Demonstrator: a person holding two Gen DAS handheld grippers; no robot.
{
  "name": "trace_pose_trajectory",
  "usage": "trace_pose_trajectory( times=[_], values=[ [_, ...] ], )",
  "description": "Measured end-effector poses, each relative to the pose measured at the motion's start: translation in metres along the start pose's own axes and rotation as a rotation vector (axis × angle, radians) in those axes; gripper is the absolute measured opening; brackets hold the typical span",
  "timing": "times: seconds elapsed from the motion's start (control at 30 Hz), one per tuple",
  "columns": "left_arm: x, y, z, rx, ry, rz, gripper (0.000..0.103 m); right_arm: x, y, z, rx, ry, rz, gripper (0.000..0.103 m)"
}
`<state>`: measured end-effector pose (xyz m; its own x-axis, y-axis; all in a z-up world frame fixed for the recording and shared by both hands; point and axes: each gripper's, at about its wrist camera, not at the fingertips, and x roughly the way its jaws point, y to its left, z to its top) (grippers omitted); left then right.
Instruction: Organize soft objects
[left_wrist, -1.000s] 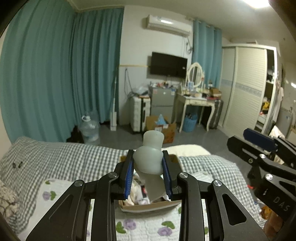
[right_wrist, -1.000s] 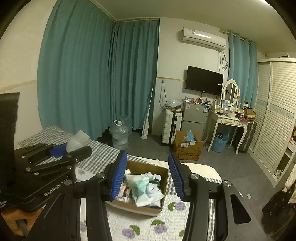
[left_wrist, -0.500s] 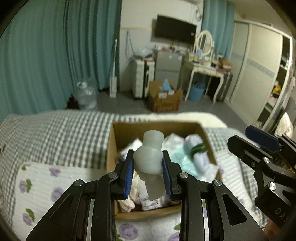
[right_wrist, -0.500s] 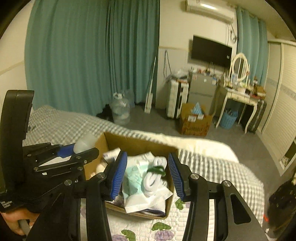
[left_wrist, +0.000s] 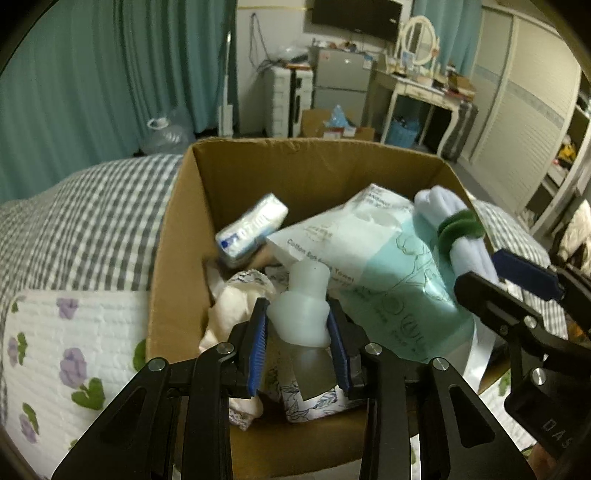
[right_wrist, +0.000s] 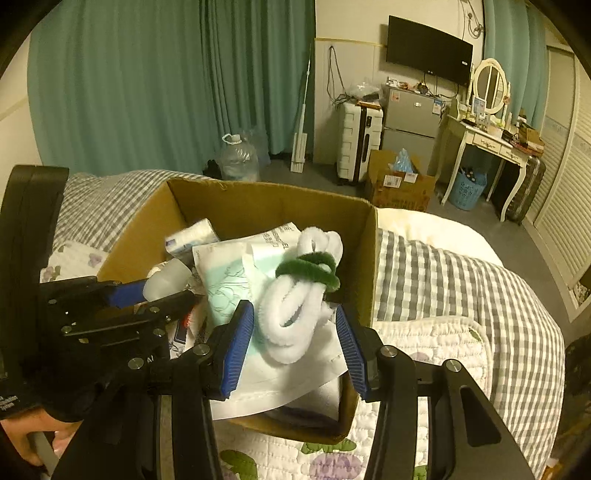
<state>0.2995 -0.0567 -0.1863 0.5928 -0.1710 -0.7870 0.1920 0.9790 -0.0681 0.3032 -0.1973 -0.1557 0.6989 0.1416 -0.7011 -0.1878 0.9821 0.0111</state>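
Bedroom with teal curtains; a cardboard box (left_wrist: 173, 258) sits on a bed with a checked cover and a floral quilt (left_wrist: 55, 350). Left wrist view: the left gripper (left_wrist: 298, 334) hangs over the near part of the box, and its jaws have just been opening, with a soft white bottle-shaped object (left_wrist: 301, 310) between the blue pads and seemingly touching both; release appears under way but not complete. Already in the box: a tissue pack (left_wrist: 251, 229), a cotton towel packet (left_wrist: 369, 266) and a rolled white cloth (left_wrist: 458, 236) banded in green. Right wrist view: the right gripper (right_wrist: 295, 343) stands apart, with the pads either side of that cloth (right_wrist: 295, 314) and not pressing it. Judgement: sorting is well advanced; the bottle-shaped object remains to be let go, and nothing soft shows loose on the bed.
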Motion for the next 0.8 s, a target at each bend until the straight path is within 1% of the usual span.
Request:
trace_pose_trajectory(
  times=[0.1,0.17,0.2,0.23,0.27,0.3,0.33,0.53,0.63,0.67,0.7,0.77,0.8],
  values=[
    [-0.003,0.000,0.001,-0.009,-0.001,-0.017,0.034,0.000,-0.001,0.001,0.004,-0.006,-0.005,0.047],
    [-0.009,0.001,0.006,-0.013,-0.008,-0.009,0.035,-0.005,0.000,0.004,0.007,-0.015,-0.006,0.047],
    [-0.011,0.002,0.008,-0.010,-0.015,-0.003,0.042,-0.011,0.001,0.005,0.009,-0.024,-0.007,0.047],
    [-0.016,0.003,0.011,-0.004,-0.027,0.009,0.047,-0.016,0.002,0.007,0.010,-0.030,-0.010,0.047],
    [-0.021,0.004,0.014,0.000,-0.039,0.021,0.057,-0.020,0.002,0.009,0.010,-0.038,-0.013,0.047],
    [-0.028,0.004,0.016,0.005,-0.056,0.029,0.063,-0.027,0.003,0.012,0.011,-0.050,-0.016,0.047],
    [-0.037,0.004,0.019,0.008,-0.081,0.033,0.065,-0.032,0.003,0.014,0.011,-0.060,-0.017,0.047],
    [-0.091,0.011,0.027,0.002,-0.179,0.046,0.067,-0.083,0.010,0.029,0.009,-0.142,-0.030,0.047],
    [-0.126,0.013,0.029,0.004,-0.243,0.047,0.067,-0.115,0.016,0.036,0.000,-0.187,-0.034,0.047],
    [-0.135,0.014,0.030,0.006,-0.262,0.048,0.069,-0.124,0.019,0.038,-0.004,-0.201,-0.036,0.047],
    [-0.149,0.013,0.030,0.010,-0.290,0.054,0.078,-0.138,0.023,0.039,-0.008,-0.221,-0.039,0.047],
    [-0.175,0.013,0.028,0.010,-0.354,0.067,0.091,-0.158,0.028,0.040,-0.013,-0.251,-0.042,0.047],
    [-0.184,0.013,0.027,0.007,-0.378,0.070,0.091,-0.172,0.031,0.040,-0.013,-0.272,-0.048,0.048]
  ],
)
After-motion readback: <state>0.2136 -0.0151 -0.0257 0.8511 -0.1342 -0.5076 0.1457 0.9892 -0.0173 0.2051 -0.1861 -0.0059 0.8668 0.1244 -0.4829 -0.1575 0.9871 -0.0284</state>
